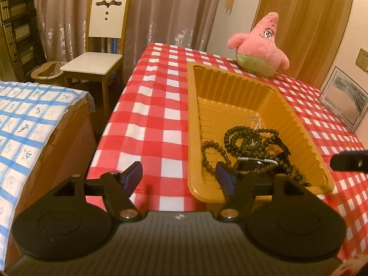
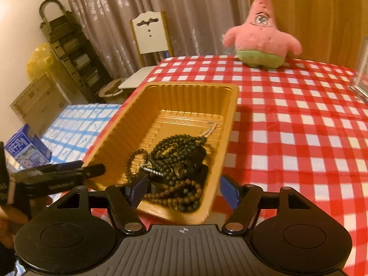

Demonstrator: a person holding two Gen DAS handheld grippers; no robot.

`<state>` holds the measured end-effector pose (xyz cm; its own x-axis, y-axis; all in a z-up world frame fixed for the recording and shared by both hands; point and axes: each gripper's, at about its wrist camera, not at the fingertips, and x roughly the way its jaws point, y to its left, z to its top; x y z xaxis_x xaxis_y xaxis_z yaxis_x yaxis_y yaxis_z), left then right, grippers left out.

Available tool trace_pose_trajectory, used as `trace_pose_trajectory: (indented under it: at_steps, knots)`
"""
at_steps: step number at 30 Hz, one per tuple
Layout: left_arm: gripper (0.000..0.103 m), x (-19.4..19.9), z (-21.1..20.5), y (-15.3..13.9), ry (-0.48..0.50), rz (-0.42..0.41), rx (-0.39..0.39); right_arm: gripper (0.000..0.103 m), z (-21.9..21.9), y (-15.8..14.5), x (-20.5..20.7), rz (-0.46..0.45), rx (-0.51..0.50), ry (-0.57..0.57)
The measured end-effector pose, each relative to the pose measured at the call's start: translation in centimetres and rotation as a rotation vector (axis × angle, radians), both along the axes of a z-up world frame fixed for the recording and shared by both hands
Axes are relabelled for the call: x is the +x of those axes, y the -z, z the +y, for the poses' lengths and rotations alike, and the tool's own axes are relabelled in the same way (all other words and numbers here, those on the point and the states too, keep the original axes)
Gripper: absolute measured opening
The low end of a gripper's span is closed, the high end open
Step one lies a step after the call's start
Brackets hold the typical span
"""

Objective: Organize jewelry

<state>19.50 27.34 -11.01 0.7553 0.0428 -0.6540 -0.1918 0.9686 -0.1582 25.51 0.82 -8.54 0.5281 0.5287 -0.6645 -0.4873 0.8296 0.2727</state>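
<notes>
A yellow plastic tray (image 1: pixel 193 119) (image 2: pixel 230 115) sits on the red checked table. In its near end lies a tangled heap of dark bead strings (image 1: pixel 250 147) (image 2: pixel 174 158), with a brown bead string (image 2: pixel 181 195) in front and a thin silver chain (image 2: pixel 210 131) behind. My left gripper (image 1: pixel 180 178) is open and empty, held over the tray's near left corner. My right gripper (image 2: pixel 184 189) is open and empty, its jaws either side of the tray's near end. The left gripper also shows at the left of the right wrist view (image 2: pixel 66 172).
A pink starfish plush (image 1: pixel 260 48) (image 2: pixel 261 34) stands at the table's far side. A framed picture (image 1: pixel 343 99) leans at the right. A white chair (image 1: pixel 99 46) stands past the table's left edge. A second table with a blue checked cloth (image 1: pixel 25 119) stands at the left, with a blue box (image 2: pixel 25 149) on it.
</notes>
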Motion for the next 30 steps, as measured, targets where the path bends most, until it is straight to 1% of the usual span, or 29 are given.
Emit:
trace_pose_trajectory:
  at_steps: [2, 6, 9, 10, 12, 14, 15, 17, 19, 22, 25, 30]
  knots:
    - [0.068, -0.7, -0.2, -0.8, 0.002, -0.008, 0.012, 0.070, -0.6, 0.2, -0.8, -0.001, -0.013, 0.026]
    - [0.080, -2.3, -1.7, -2.9, 0.009, -0.017, 0.101, 0.070, -1.7, 0.3, -3.0, -0.025, -0.066, 0.076]
    - [0.088, -3.8, -3.6, -4.4, 0.038, -0.035, 0.145, 0.070, -2.7, 0.1, -4.5, -0.035, -0.101, 0.117]
    - [0.088, -4.2, -4.3, -4.8, 0.046, -0.038, 0.160, 0.070, -3.0, 0.0, -5.0, -0.046, -0.110, 0.128]
    - [0.090, -5.1, -6.0, -5.5, 0.066, -0.039, 0.184, 0.070, -3.6, -0.3, -6.0, -0.066, -0.118, 0.139]
    - [0.094, -6.1, -7.6, -5.9, 0.068, -0.040, 0.206, 0.070, -4.3, -0.6, -7.0, -0.068, -0.108, 0.152]
    - [0.095, -6.6, -8.4, -6.1, 0.071, -0.043, 0.216, 0.070, -4.8, -0.8, -7.5, -0.066, -0.098, 0.160]
    - [0.095, -7.5, -9.7, -6.6, 0.076, -0.042, 0.215, 0.070, -5.7, -1.2, -8.5, -0.065, -0.078, 0.170]
    - [0.094, -8.6, -10.8, -7.1, 0.090, -0.030, 0.195, 0.070, -6.8, -1.7, -9.9, -0.067, -0.071, 0.183]
    - [0.094, -10.7, -12.6, -8.0, 0.102, -0.010, 0.176, 0.070, -8.4, -2.2, -12.2, -0.053, -0.087, 0.197]
    - [0.094, -13.2, -14.5, -8.7, 0.107, 0.005, 0.167, 0.070, -10.2, -2.6, -15.1, -0.046, -0.081, 0.200]
    - [0.094, -17.6, -17.4, -9.3, 0.120, 0.033, 0.166, 0.070, -13.1, -3.1, -19.8, 0.010, -0.037, 0.229]
